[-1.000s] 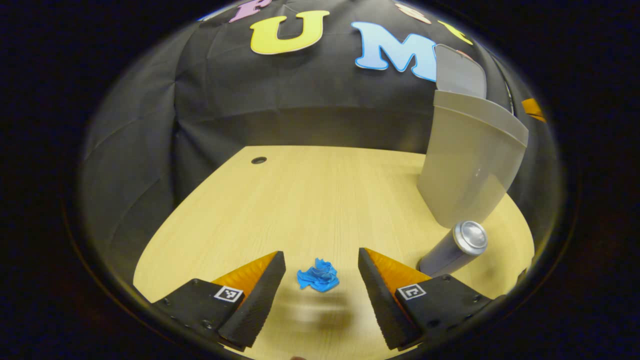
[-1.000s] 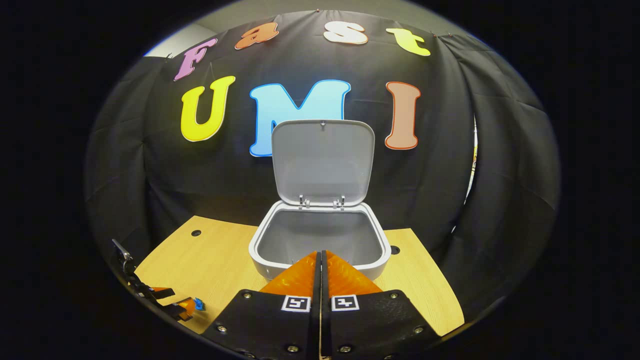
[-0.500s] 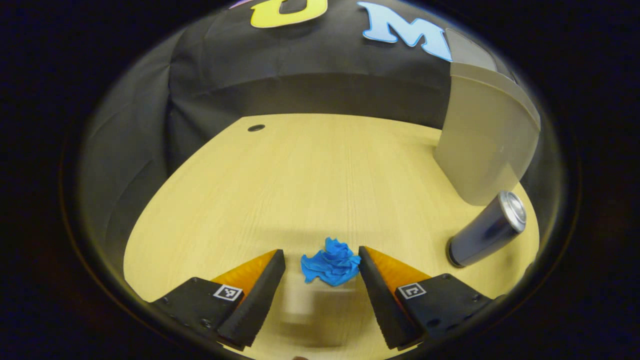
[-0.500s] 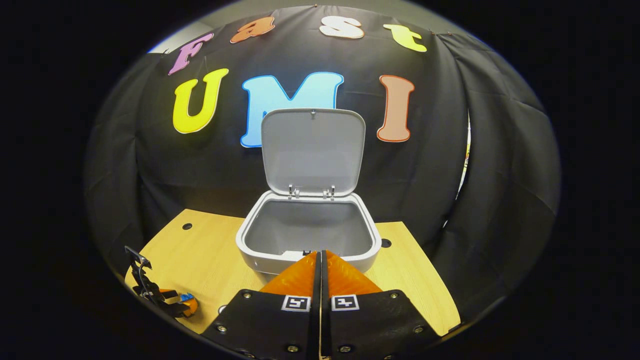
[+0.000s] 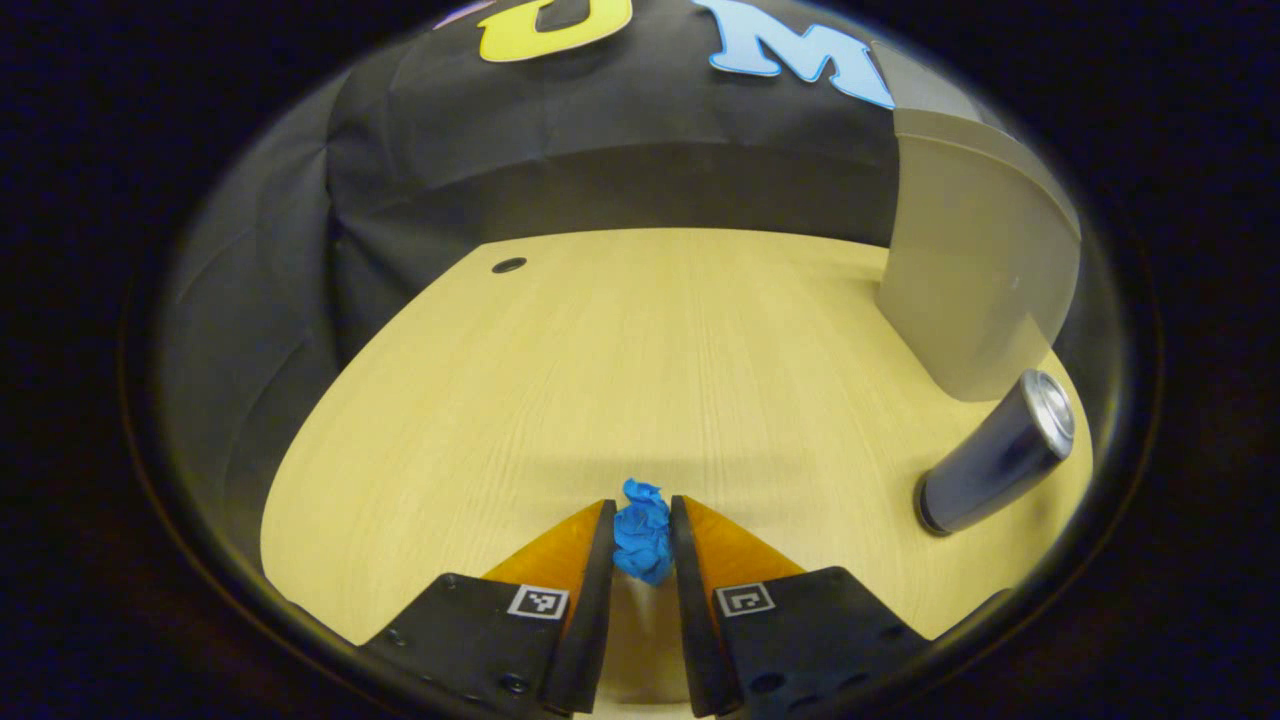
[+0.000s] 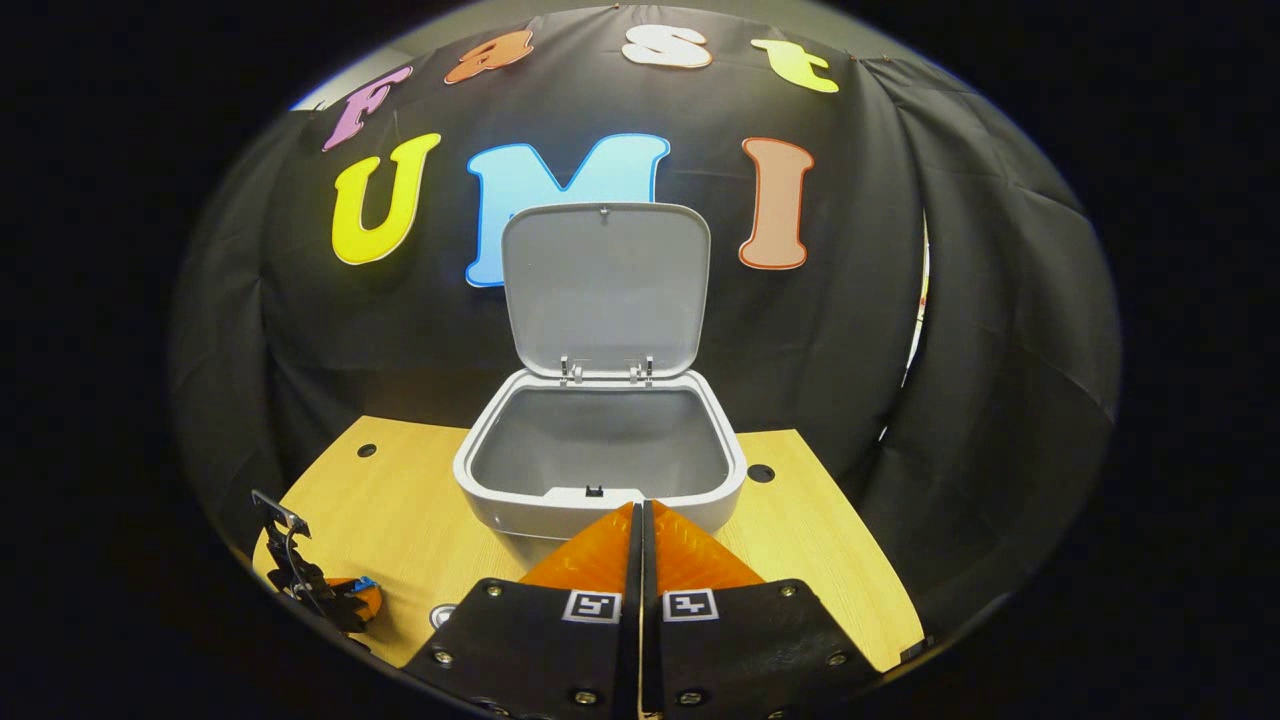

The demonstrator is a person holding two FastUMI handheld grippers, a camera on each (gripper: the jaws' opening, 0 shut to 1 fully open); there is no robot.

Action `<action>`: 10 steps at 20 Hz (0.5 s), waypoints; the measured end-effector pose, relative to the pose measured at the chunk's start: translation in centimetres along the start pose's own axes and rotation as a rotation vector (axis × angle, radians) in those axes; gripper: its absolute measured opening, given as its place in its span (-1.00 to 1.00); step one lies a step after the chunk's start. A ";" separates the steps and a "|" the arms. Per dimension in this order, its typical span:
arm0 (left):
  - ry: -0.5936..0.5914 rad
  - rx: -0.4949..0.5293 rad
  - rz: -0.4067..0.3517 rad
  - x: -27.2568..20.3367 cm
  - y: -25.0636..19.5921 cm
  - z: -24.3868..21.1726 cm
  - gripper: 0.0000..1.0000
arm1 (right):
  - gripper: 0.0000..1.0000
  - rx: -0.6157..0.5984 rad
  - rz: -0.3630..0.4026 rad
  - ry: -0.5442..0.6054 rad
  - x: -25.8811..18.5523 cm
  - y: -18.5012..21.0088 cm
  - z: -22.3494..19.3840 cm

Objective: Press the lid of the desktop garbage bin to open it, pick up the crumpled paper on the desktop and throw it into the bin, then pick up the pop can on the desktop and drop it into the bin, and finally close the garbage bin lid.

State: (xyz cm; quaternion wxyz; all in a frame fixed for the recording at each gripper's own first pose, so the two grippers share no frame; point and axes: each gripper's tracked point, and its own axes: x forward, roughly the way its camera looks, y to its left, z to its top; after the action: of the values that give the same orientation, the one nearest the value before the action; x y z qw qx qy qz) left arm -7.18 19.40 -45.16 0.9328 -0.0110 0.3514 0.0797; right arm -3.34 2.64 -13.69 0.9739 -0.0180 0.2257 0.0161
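Note:
In the left gripper view my left gripper (image 5: 640,515) is shut on the blue crumpled paper (image 5: 642,530), down at the wooden desktop (image 5: 640,360). The pop can (image 5: 995,452) stands to the right, just in front of the grey bin (image 5: 975,270). In the right gripper view the bin (image 6: 600,465) stands with its lid (image 6: 605,288) raised upright and its inside bare. My right gripper (image 6: 641,515) is shut on nothing, above the bin's near rim. The left gripper (image 6: 345,597) shows small at the lower left with a bit of blue in it, and the can top (image 6: 442,614) peeks beside it.
Round cable holes sit in the desktop at the back left (image 5: 508,265) and to the right of the bin (image 6: 760,472). The black cloth wall closes off the back and both sides. Open desktop lies left of the bin.
My left gripper's fingers closed from wide apart onto the paper, squeezing it narrow. The right gripper drew back a little, so the bin looks lower and farther.

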 end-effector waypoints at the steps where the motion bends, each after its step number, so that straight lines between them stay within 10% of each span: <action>1: -0.006 0.001 0.002 -0.1 -0.1 0.2 -0.21 | -0.98 0.000 0.003 -0.001 -0.1 0.1 -0.1; 10: -0.200 0.072 -0.065 -5.0 -4.4 8.7 -0.26 | -0.98 0.025 0.020 0.002 -0.9 -0.3 -1.3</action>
State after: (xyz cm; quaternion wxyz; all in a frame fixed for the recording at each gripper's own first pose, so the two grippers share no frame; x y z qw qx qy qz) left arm -4.50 14.97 -35.52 0.9651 0.0189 0.2586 0.0372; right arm -4.72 2.27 -14.46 0.9736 -0.0034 0.2272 0.0232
